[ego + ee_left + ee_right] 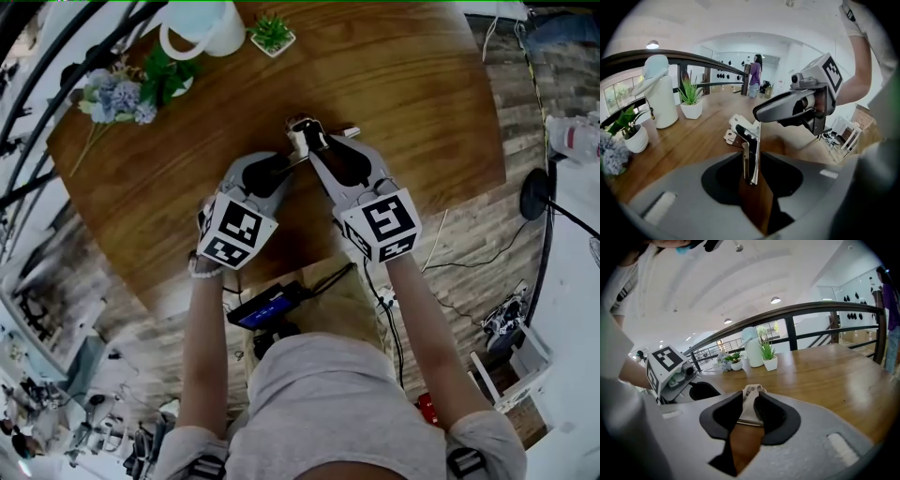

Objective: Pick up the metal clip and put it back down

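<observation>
The right gripper [749, 404] pinches the metal clip [305, 134], keeping it on edge over the table [422, 112]. The left gripper [753, 164] stands spread, pads clear of the clip between them, apparently leaving support to the right.

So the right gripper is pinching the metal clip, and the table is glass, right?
No, one thing is off: the table is brown wood, not glass, as the right gripper view shows. The right gripper is indeed pinching the metal clip.

silver metal clip [752, 152]; brown wood-grain table [403, 112]; white jug [202, 28]; green plant [271, 31]; pale blue flowers [117, 98]
</observation>
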`<action>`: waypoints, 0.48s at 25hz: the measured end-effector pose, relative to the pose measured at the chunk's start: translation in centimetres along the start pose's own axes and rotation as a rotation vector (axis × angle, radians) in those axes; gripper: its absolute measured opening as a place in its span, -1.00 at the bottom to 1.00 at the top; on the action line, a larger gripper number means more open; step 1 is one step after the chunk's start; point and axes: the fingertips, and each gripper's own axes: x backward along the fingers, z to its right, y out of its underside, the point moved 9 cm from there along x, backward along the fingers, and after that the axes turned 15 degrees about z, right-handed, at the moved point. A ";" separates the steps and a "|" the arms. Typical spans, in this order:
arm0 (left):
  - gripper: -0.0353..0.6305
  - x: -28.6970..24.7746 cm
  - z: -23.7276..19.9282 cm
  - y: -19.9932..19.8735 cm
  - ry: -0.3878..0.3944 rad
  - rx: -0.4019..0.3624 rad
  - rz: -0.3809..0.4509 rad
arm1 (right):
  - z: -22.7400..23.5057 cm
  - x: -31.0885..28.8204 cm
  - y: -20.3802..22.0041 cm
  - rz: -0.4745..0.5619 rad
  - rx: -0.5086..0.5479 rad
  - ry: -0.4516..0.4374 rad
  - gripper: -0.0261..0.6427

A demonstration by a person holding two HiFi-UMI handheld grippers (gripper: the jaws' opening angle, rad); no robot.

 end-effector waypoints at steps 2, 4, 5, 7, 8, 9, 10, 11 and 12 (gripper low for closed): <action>-0.62 0.4 -0.1 -0.2 -0.030 -0.011 0.016 | -0.1 0.3 -0.2 0.014 0.022 0.008 -0.74; -0.80 1.0 -0.2 -0.6 -0.063 -0.018 0.042 | -0.3 0.8 -0.6 0.032 0.040 0.023 -0.83; -0.86 1.3 -0.2 -0.9 -0.075 -0.017 0.060 | -0.4 1.1 -0.8 0.042 0.045 0.032 -0.84; -0.86 2.1 -0.2 -1.5 -0.092 -0.013 0.097 | -0.7 1.6 -1.2 0.061 0.049 0.050 -0.92; -0.86 2.4 -0.2 -1.8 -0.100 -0.012 0.114 | -0.9 1.9 -1.4 0.071 0.052 0.057 -0.92; -0.86 2.8 -0.1 -2.1 -0.106 -0.012 0.131 | -1.1 2.1 -1.6 0.080 0.057 0.064 -0.92; -0.86 3.2 0.0 -2.4 -0.112 -0.012 0.148 | -1.3 2.4 -1.9 0.091 0.063 0.071 -0.92; -0.86 3.6 0.1 -2.7 -0.117 -0.012 0.164 | -1.5 2.7 -2.1 0.101 0.070 0.078 -0.92; -0.86 4.0 0.3 -3.0 -0.121 -0.013 0.179 | -1.8 3.1 -2.3 0.111 0.074 0.086 -0.92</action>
